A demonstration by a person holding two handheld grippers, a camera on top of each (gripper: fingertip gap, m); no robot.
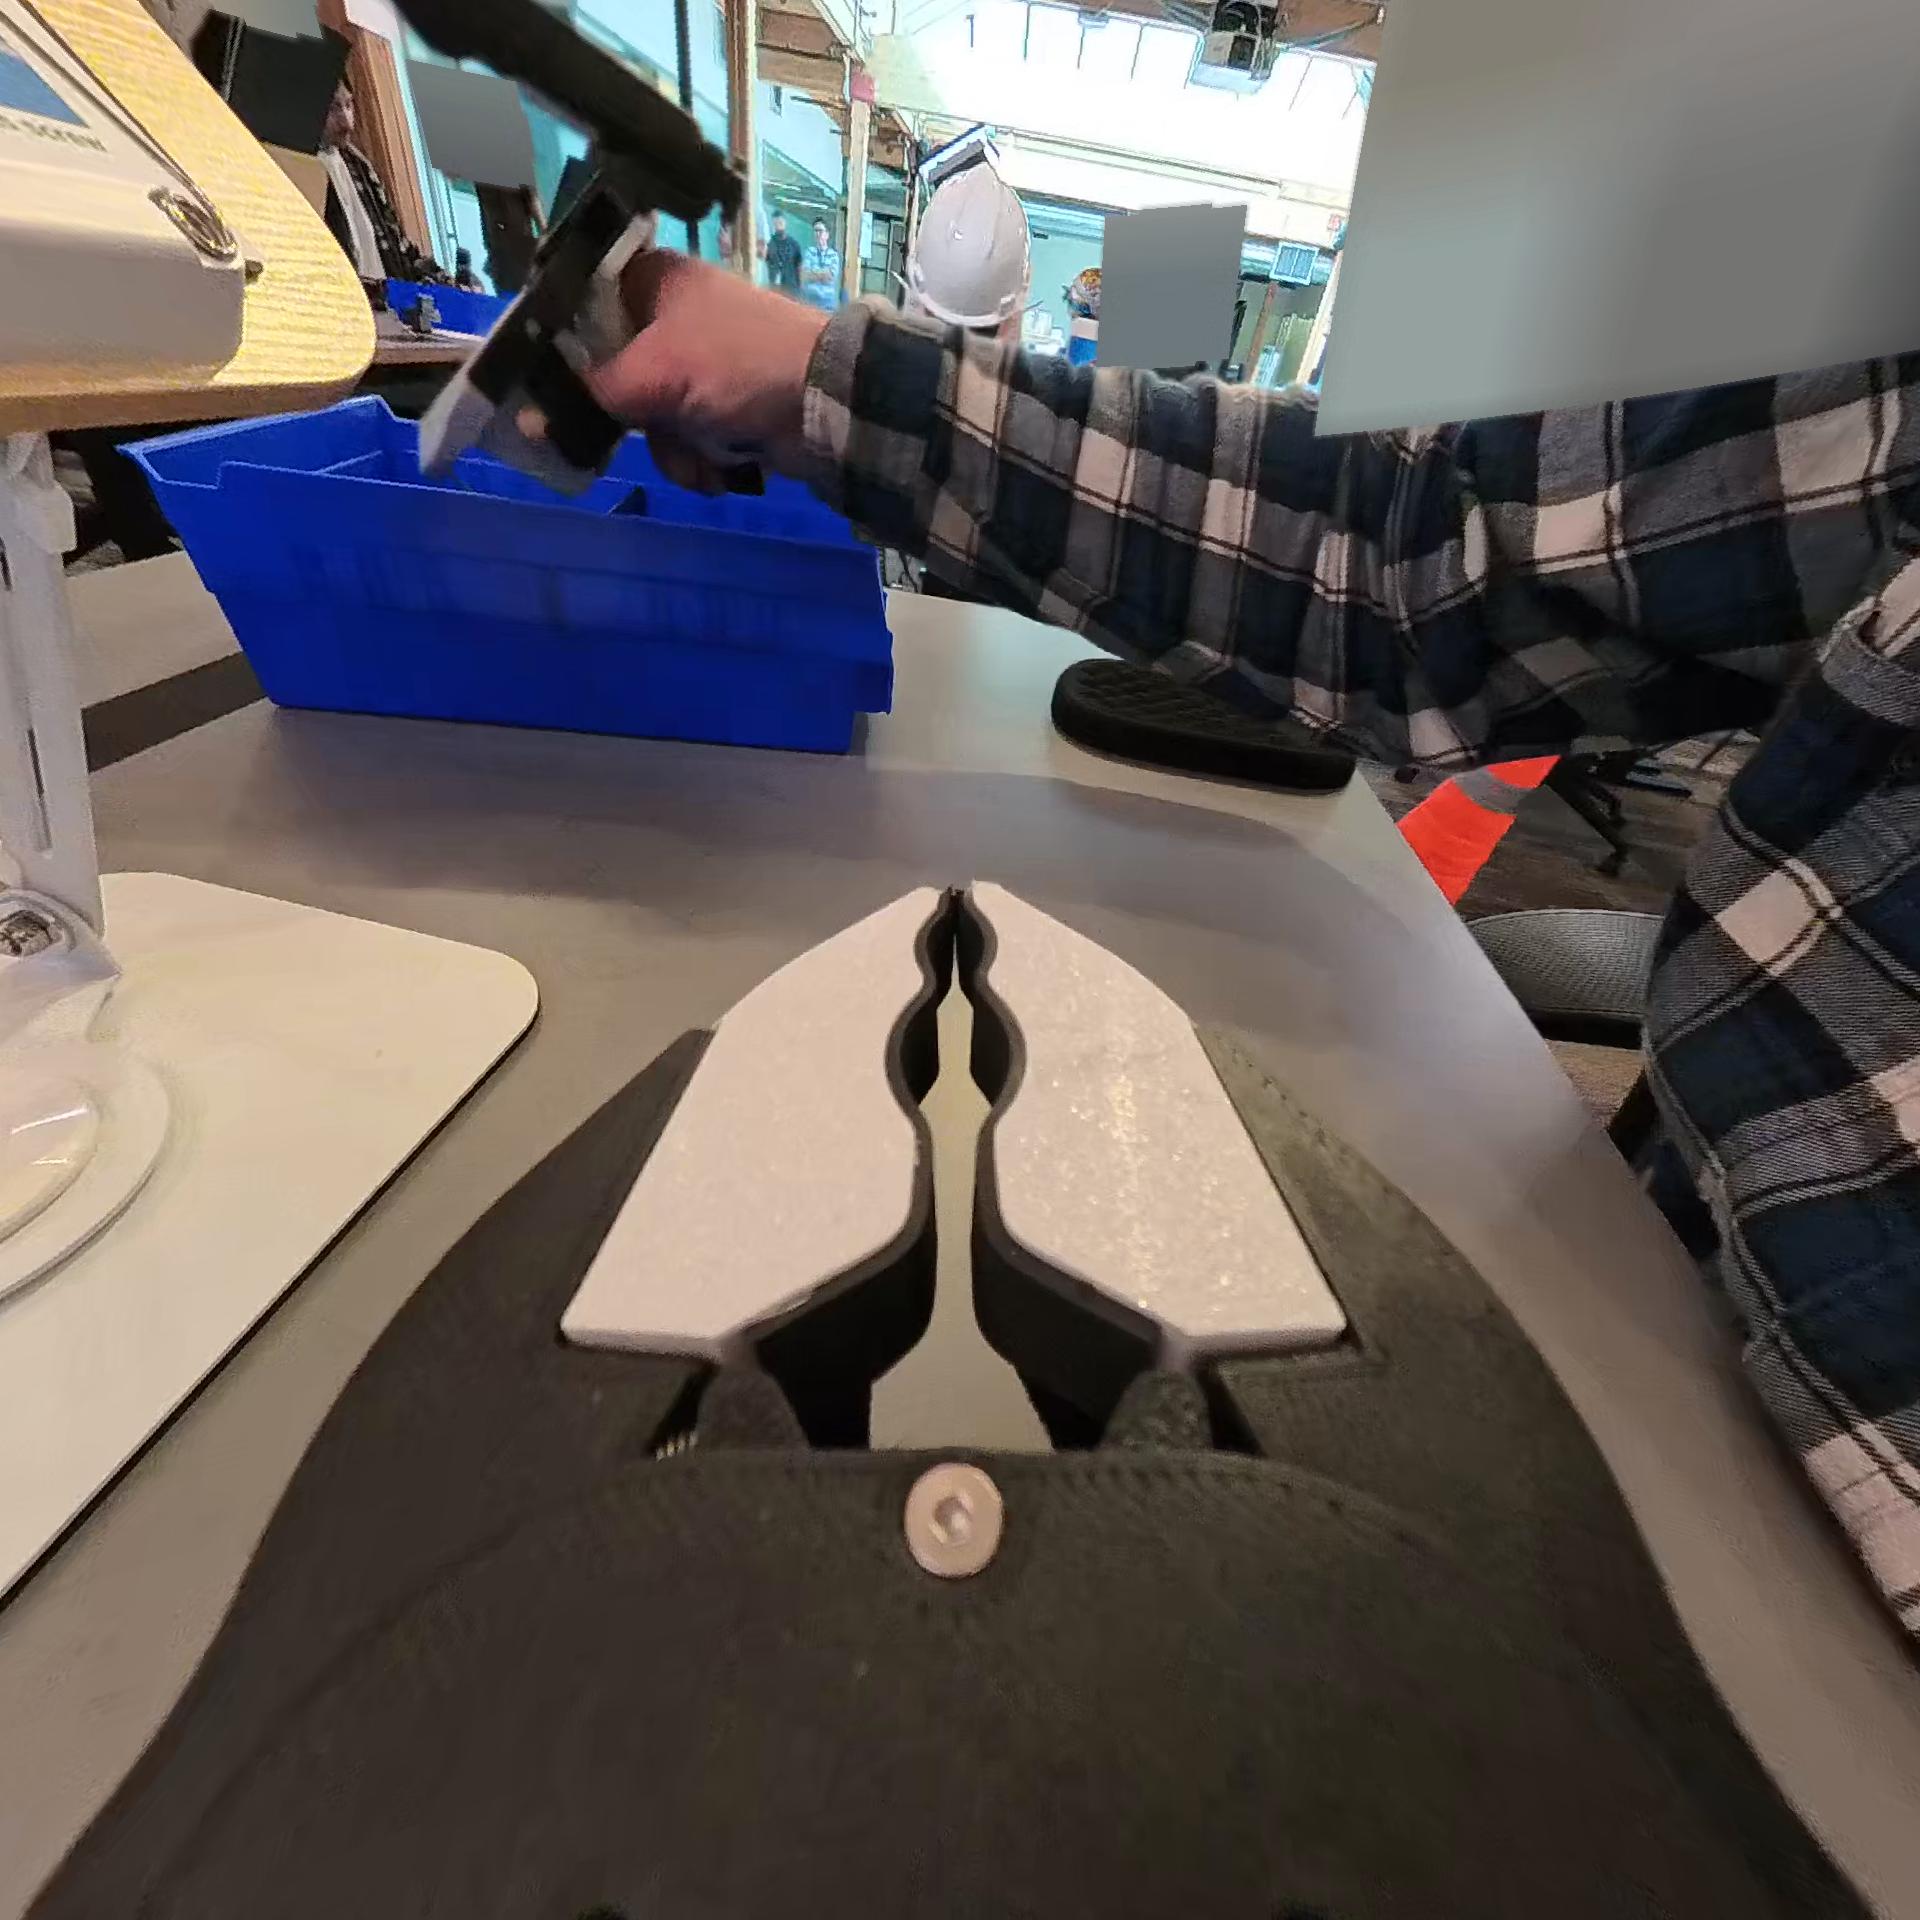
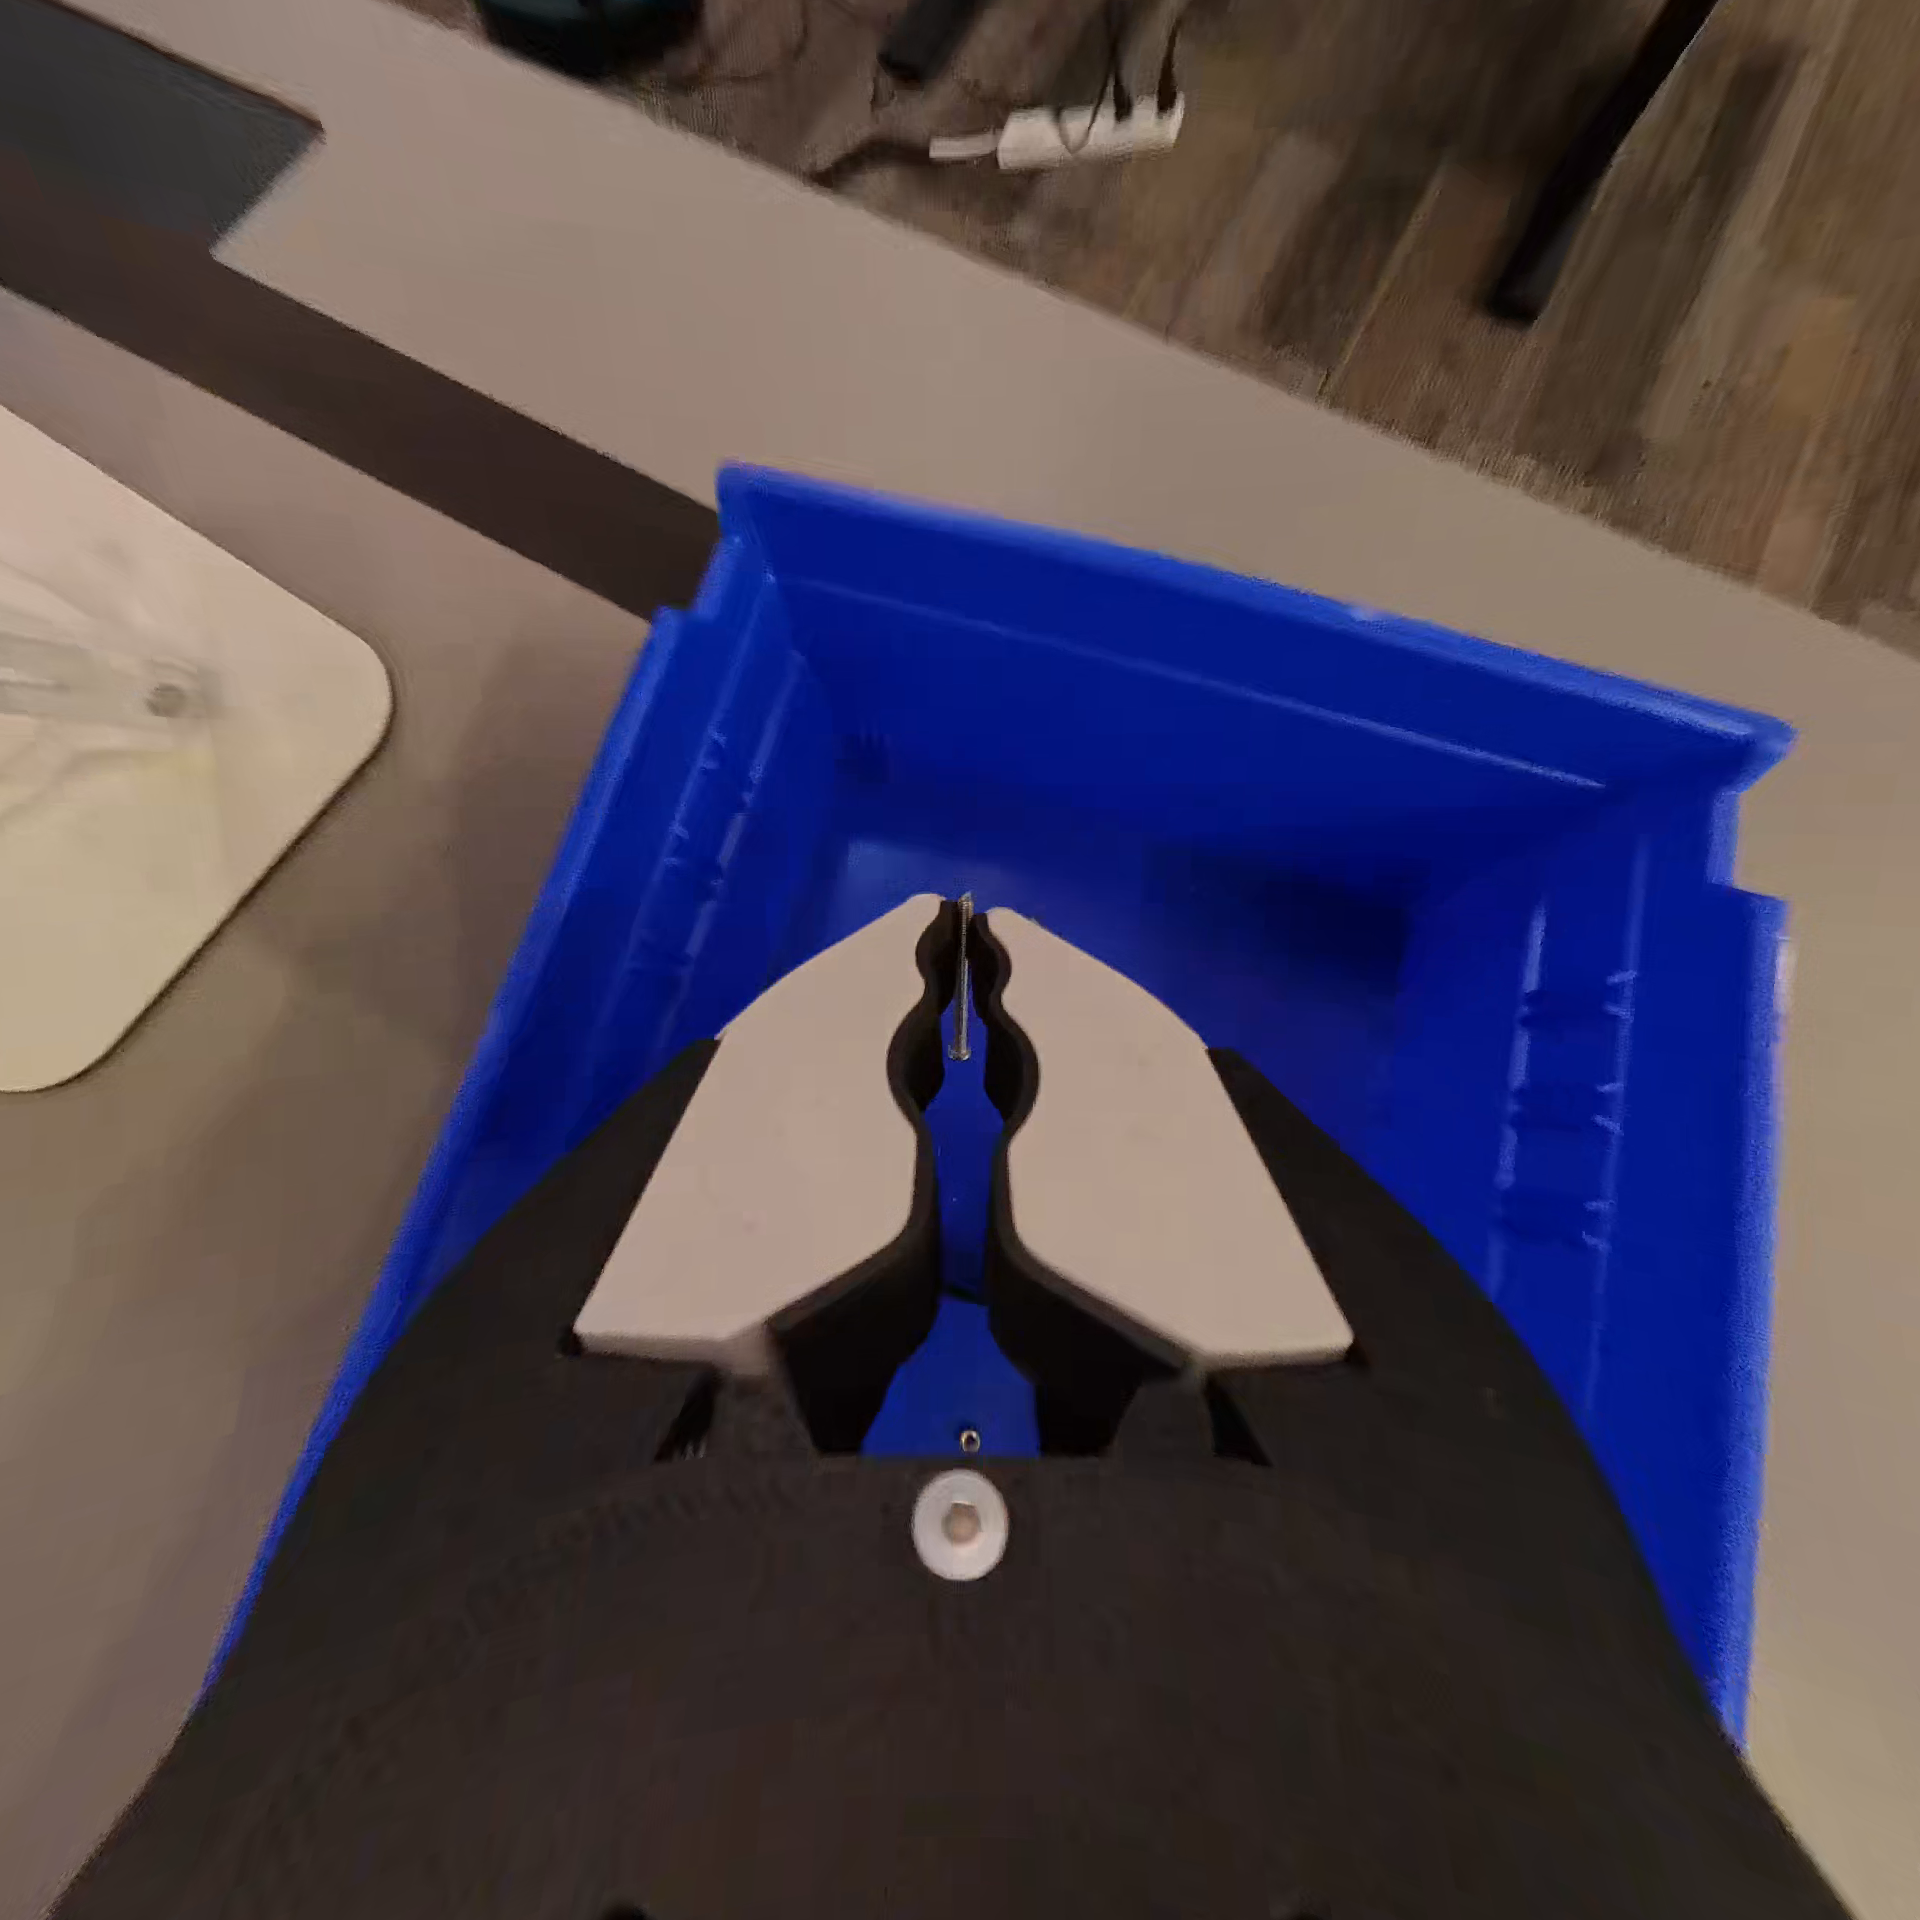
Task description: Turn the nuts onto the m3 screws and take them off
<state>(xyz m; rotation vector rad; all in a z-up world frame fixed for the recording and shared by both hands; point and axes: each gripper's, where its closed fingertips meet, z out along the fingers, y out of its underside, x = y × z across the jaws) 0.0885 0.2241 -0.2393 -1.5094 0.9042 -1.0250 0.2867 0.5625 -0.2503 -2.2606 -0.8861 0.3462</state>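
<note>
Your right gripper (image 2: pixel 964 906) is clamped on a thin silver screw (image 2: pixel 963 982) above the blue bin (image 2: pixel 1195 665), while your left gripper (image 1: pixel 961 894), tips together on nothing, hovers over the grey table (image 1: pixel 623 831).

Your right gripper (image 2: pixel 964 906) pinches 1 thin silver screw (image 2: pixel 964 987) between its fingers, shaft lying along them, head toward you. It hangs over the open blue bin (image 2: pixel 1195 665) on the grey tabletop (image 2: pixel 623 343). 1 more small screw (image 2: pixel 968 1439) lies on the bin floor.
</note>
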